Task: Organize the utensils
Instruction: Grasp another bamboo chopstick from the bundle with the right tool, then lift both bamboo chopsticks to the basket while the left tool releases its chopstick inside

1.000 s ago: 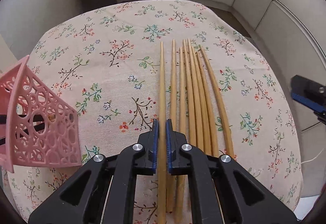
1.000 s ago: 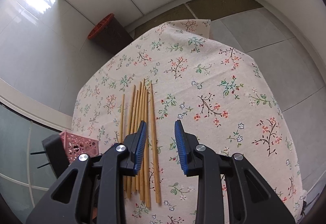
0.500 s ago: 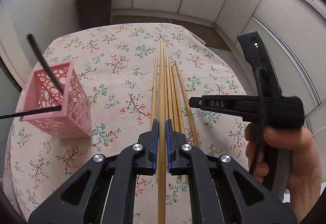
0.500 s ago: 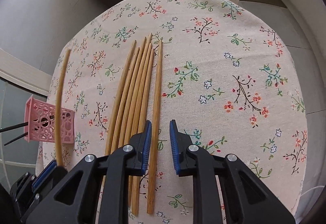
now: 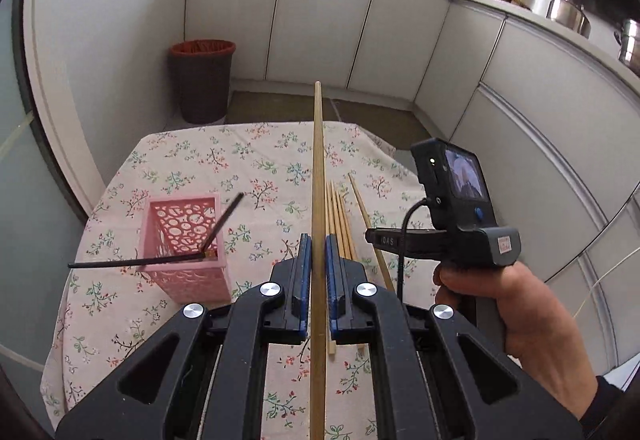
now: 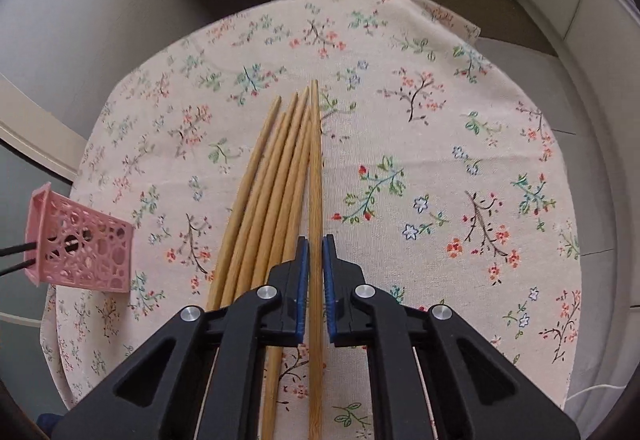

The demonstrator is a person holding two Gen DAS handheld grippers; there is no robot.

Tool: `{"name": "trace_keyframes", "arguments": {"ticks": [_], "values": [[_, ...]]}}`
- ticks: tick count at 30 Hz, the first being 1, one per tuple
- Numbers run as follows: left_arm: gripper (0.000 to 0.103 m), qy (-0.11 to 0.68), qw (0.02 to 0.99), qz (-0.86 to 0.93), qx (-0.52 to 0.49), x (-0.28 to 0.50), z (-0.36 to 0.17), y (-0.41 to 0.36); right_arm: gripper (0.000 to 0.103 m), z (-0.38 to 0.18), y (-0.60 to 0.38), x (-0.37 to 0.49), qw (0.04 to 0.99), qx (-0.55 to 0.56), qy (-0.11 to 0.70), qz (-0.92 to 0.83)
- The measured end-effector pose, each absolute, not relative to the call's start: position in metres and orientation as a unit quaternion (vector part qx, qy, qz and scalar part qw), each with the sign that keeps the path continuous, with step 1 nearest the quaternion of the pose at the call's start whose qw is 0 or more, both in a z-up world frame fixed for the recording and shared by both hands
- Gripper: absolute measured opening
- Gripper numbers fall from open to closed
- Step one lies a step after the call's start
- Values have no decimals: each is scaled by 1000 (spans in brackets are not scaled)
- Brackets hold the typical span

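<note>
Bamboo chopsticks: pale tan, long, slender, tapering to a fine far tip. Six lie on the floral tabletop [image 6: 460, 128] in a fan [image 6: 264, 192], butts close together near the camera, tips spread apart.

Left hand-held gripper [image 5: 317, 260]: blue pads closed narrow on a single lifted chopstick [image 5: 318, 176]. The stick runs straight ahead between the jaws, and its tip shows against the floor beyond the tabletop's far edge.

Right hand-held gripper [image 6: 315, 264]: its jaws have just been closing; pads now narrow against the rightmost chopstick [image 6: 316, 176] of the fan, which sits between them. This stick appears to lie level with the others; whether it is off the cloth I cannot tell. In the left wrist view the same gripper's black body [image 5: 460, 224] and the person's hand [image 5: 516, 312] holding it are at right, low over the group of sticks.

Pink lattice holder [image 5: 185, 244]: upright, square, left of the sticks and well apart from them. Two black chopsticks [image 5: 160, 260] stand in it, leaning out over the rim.

Versus one second ago:
- The left gripper's chopstick was level with the row on the cloth; now it is raised clear of it, and the view takes in cabinets and the brown bin [image 5: 203, 80].
- Right jaws stood wide beside the row with nothing between the pads; now closed on the end stick.
- The holder sat at the left frame edge; now fully in view.
</note>
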State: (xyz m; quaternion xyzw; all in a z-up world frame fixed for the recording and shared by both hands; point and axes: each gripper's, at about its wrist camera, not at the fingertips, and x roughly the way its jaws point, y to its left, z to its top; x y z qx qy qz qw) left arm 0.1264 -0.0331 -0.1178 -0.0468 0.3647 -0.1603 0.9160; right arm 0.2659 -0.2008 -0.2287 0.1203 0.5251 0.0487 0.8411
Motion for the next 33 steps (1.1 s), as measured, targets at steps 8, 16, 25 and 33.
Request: {"name": "trace_keyframes", "arguments": {"ticks": [8,16,25,33], "values": [[6,265,947,-144,-113,131,-83,22,7,-155,-216,235,911,172,367,81],[6,177,965,-128,-143,137,-81,39,7,-109,-193,207,945,187,233,136],[6,95,987,-65,-117,156,-119,27,7,-110,-191,203,942,195,227,154],[6,76,992,-33,-98,163,-141,22,7,-110,-196,203,940,206,222,159]]}}
